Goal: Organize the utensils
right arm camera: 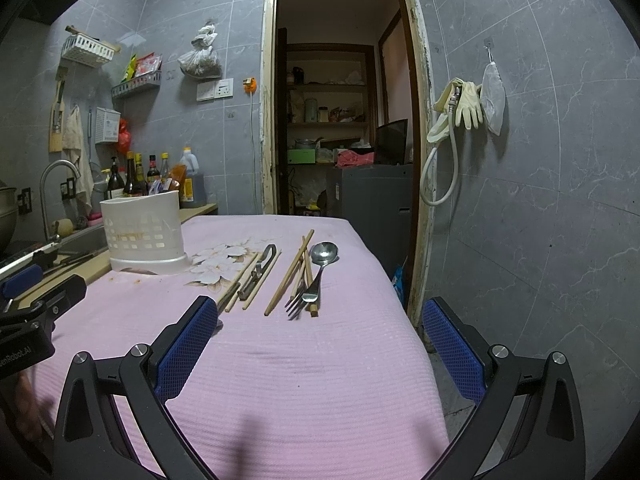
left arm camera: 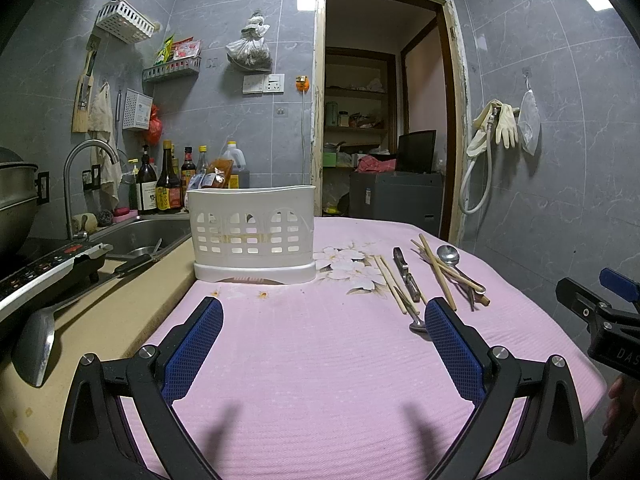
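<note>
Both tools level, spread wide, left tool (left arm camera: 324,314), right tool (right arm camera: 320,314)

both wrist cameras are looking low along the pink cloth (left arm camera: 320,360) toward the doorway (right arm camera: 344,92) (sharing the white basket (left arm camera: 252,232)).

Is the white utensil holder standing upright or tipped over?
Upright. The white utensil holder stands on its base on the pink cloth, rim on top, in both views. Whether it holds anything cannot be told.

Grey marbled tile walls (right arm camera: 560,160), open doorway (right arm camera: 344,100) onto dim storeroom shelves (right arm camera: 328,120), steel sink (left arm camera: 148,236) with curved tap (left arm camera: 86,160), rubber gloves (right arm camera: 468,104) hanging at right
</note>
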